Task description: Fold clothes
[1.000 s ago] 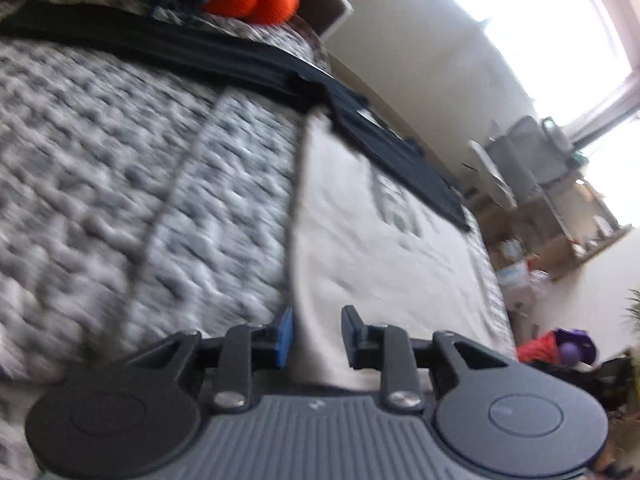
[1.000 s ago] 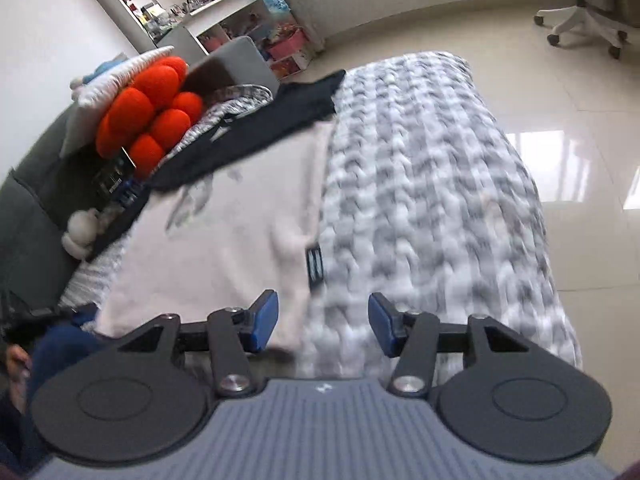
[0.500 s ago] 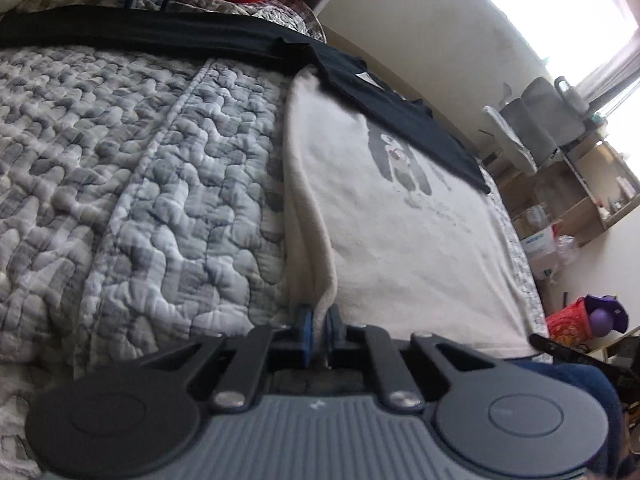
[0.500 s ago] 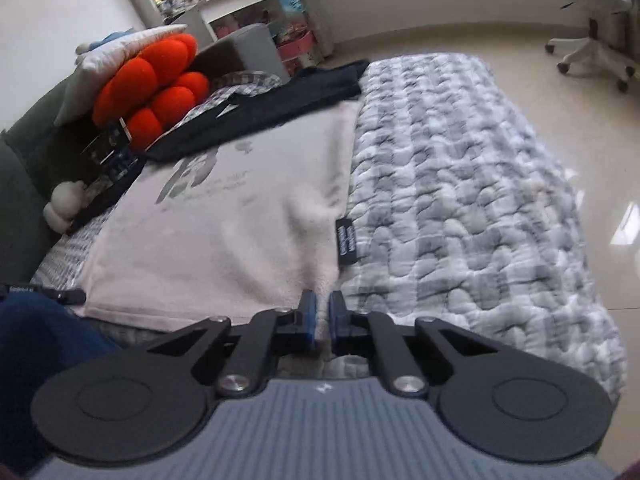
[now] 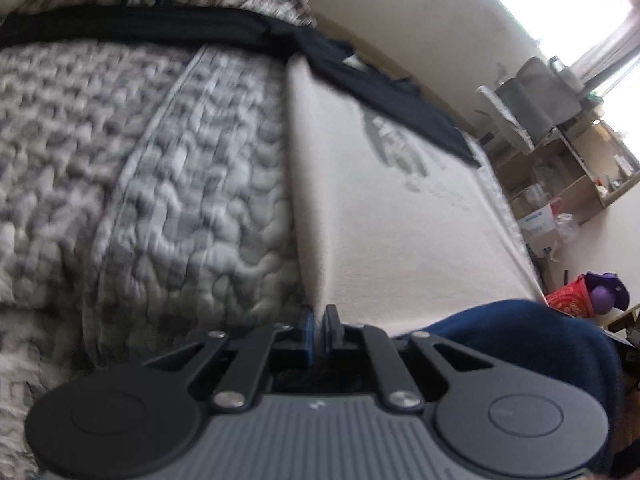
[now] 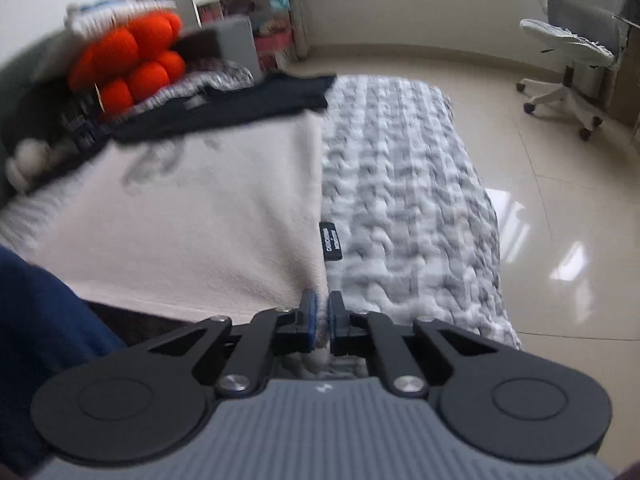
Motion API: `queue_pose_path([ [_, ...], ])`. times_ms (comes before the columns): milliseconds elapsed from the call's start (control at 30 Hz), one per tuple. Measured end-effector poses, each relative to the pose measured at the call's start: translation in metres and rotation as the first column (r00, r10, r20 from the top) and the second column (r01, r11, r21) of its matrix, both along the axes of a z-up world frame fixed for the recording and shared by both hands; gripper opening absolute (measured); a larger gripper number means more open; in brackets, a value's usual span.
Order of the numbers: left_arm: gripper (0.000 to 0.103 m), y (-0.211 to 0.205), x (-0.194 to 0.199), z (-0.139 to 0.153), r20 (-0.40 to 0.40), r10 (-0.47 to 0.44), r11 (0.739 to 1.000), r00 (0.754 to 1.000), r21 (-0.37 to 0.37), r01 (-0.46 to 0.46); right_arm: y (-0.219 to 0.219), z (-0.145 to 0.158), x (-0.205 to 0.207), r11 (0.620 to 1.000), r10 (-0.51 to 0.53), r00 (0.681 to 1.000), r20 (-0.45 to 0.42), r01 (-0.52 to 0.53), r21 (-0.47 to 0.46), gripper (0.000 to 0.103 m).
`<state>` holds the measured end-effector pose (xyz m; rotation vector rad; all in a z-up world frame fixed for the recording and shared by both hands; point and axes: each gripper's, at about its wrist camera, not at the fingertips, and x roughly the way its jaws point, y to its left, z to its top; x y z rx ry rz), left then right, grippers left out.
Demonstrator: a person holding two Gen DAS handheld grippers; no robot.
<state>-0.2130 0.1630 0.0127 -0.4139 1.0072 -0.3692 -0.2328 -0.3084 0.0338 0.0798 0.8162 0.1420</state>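
Beneath everything I have the grey-and-white quilted bed cover [image 5: 168,184], which fills the left of the left wrist view and runs down the right of the right wrist view beside the glossy tiled floor [image 6: 560,216]. Spread flat on it is the cream shirt [image 5: 392,232], the piece I am working on, with a faded grey print [image 5: 396,148] toward its far end. A black garment [image 5: 384,92] lies across the far edge of the cream shirt, overlapping it, and stretches along the back of the bed. Behind that sit orange cushions [image 6: 128,60], blurred in both views. A white office chair [image 6: 572,52] stands well apart on the floor, and wooden shelves [image 5: 572,168] show at the right of the left wrist view. Something dark blue [image 5: 520,344], probably my sleeve or knee though the view is too soft to say, sits just beside the shirt's near hem. A small black label [image 6: 331,241] hangs at the shirt's side seam in the right wrist view. My left tongs [image 5: 319,330] are pinched almost fully together on the near left corner of the cream shirt, the fabric edge running up from between the blue pads. My right tongs [image 6: 320,320] are likewise nearly closed, clamped on the near right corner just below that label.
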Motion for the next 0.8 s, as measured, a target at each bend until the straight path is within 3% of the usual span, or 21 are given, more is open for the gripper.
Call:
queue_pose_path([
  [200,0.009,0.003,0.004,-0.007,-0.015,-0.03,0.999,0.999,-0.029,0.03,0.002,-0.007,0.008,0.998,0.029,0.999,-0.02,-0.03,-0.054,0.008],
  [233,0.01,0.007,0.005,-0.007,-0.022,-0.032,0.999,0.999,-0.043,0.031,0.001,-0.006,0.009,0.998,0.037,0.999,-0.028,-0.038,-0.055,0.013],
  [267,0.012,0.011,0.006,-0.006,-0.029,-0.033,0.998,0.999,-0.057,0.031,0.0,-0.002,0.009,0.996,0.055,0.998,-0.031,-0.057,-0.062,0.029],
  [333,0.015,0.017,0.009,-0.003,-0.025,-0.018,0.998,1.0,-0.062,0.017,-0.001,0.01,0.008,0.992,0.065,0.998,-0.012,-0.066,-0.108,0.047],
  [467,0.022,0.049,0.021,0.013,0.038,0.068,0.997,0.997,-0.037,-0.066,0.0,0.04,0.016,0.981,0.085,0.995,0.052,-0.075,-0.181,0.048],
  [567,0.023,0.058,0.053,0.027,0.1,0.103,0.994,0.99,-0.047,-0.099,0.024,0.053,0.047,0.963,0.178,0.978,0.105,-0.151,-0.224,0.048],
  [733,0.031,0.044,0.124,0.05,0.208,0.125,0.99,0.97,-0.09,-0.108,0.104,0.057,0.122,0.926,0.346,0.931,0.12,-0.318,-0.206,0.048],
  [800,0.032,0.034,0.153,0.053,0.217,0.149,0.984,0.965,-0.126,-0.123,0.133,0.067,0.16,0.939,0.33,0.936,0.121,-0.313,-0.141,0.048],
])
